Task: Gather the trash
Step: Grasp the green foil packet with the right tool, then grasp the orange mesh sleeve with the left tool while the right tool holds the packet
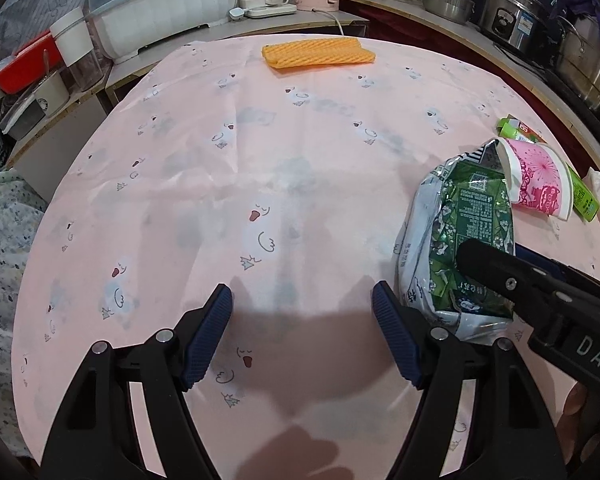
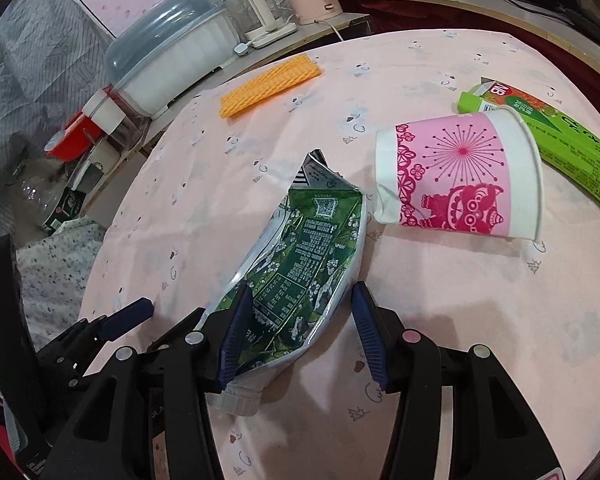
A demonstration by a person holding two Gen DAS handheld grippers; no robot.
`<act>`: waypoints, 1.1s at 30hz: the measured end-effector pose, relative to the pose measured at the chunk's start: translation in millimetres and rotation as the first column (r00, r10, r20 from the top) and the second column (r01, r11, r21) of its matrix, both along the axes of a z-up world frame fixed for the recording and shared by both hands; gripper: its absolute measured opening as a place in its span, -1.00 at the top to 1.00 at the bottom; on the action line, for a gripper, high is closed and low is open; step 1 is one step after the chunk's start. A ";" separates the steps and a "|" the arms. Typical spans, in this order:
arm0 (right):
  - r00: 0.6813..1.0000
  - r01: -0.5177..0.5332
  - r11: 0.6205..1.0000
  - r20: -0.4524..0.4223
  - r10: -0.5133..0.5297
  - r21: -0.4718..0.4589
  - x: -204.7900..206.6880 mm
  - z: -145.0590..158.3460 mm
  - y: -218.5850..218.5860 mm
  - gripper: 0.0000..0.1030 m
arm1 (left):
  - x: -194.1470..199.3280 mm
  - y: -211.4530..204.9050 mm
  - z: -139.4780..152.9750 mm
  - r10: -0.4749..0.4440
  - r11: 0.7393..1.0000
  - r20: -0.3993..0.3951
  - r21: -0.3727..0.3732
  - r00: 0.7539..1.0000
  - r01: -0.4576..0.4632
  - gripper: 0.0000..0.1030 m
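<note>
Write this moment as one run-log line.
right hand-held gripper: open, straddling crushed green carton | left hand-held gripper: open, empty | pink paper cup: on side

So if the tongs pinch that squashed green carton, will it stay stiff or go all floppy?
Probably floppy: the green carton is already crushed flat and creased, so it should bend where the right tongs straddle it. It likely weighs little, since it looks emptied. Its shiny surface might slip, though the ribbed pads should help.
</note>
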State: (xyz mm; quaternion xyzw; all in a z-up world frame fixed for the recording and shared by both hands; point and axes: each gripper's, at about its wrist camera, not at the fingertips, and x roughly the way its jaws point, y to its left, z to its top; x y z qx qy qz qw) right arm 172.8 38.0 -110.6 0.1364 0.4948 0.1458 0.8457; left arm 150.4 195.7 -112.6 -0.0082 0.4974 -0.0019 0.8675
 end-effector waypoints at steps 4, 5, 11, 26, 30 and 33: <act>1.000 -0.004 1.000 0.004 0.004 -0.002 3.8 -0.5 4.1 0.10 | 1.9 0.7 -1.2 0.002 1.000 0.004 0.000 1.000 -0.002 -0.34; 1.000 -0.001 1.000 0.005 0.001 -0.001 4.3 -0.6 3.8 0.13 | 2.2 0.9 -1.4 0.004 1.000 0.004 0.000 1.000 -0.004 -0.34; 1.000 0.018 1.000 0.007 -0.018 0.025 5.8 2.5 -1.7 0.42 | 1.8 2.5 -1.4 0.012 1.000 0.004 0.004 1.000 -0.012 -0.33; 0.992 0.035 0.999 0.119 -0.036 0.010 -7.6 47.3 -9.3 0.67 | 1.3 -0.3 20.5 0.015 1.000 0.039 -0.014 0.999 -0.015 -0.33; 0.986 0.065 0.998 0.156 -0.066 0.012 -0.4 62.7 -22.0 0.68 | 15.0 -3.0 33.3 0.015 1.000 0.063 -0.026 0.998 -0.014 -0.33; 0.979 0.095 0.995 0.181 -0.097 0.022 11.6 74.2 -32.2 0.67 | 32.1 -6.2 43.4 0.011 0.999 0.085 -0.032 0.996 -0.008 -0.33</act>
